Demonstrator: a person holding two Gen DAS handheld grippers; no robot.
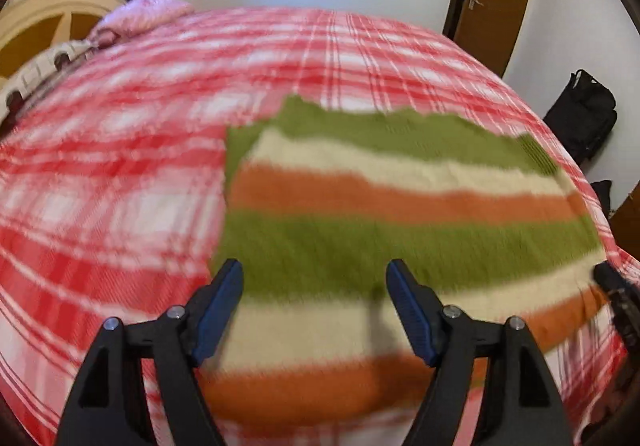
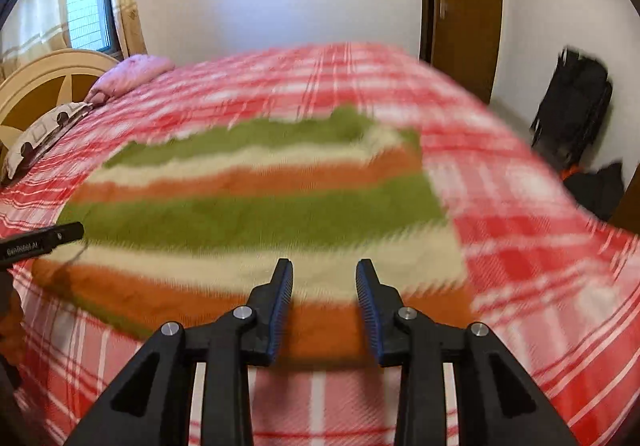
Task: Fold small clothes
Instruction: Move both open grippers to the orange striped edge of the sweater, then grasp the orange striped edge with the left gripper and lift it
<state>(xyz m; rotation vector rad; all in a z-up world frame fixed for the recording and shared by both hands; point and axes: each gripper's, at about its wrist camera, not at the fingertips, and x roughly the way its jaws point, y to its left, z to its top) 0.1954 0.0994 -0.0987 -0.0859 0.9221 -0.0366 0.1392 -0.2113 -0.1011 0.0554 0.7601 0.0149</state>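
You are holding both the left gripper (image 1: 314, 278) and right gripper (image 2: 324, 278) agape, empty, above the near edge of the striped knit (image 1: 400, 238) lying flat on the bedspread (image 1: 120, 186).

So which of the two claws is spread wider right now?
The left claw: its blue pads stand far apart over the striped knit garment's green band. The right claw shows a much narrower gap, and neither holds any cloth.

The left tool (image 1: 314, 284) points downward with its jaws wide apart and nothing between them. The right tool (image 2: 324, 282) is also tilted down, jaws partly apart, empty.
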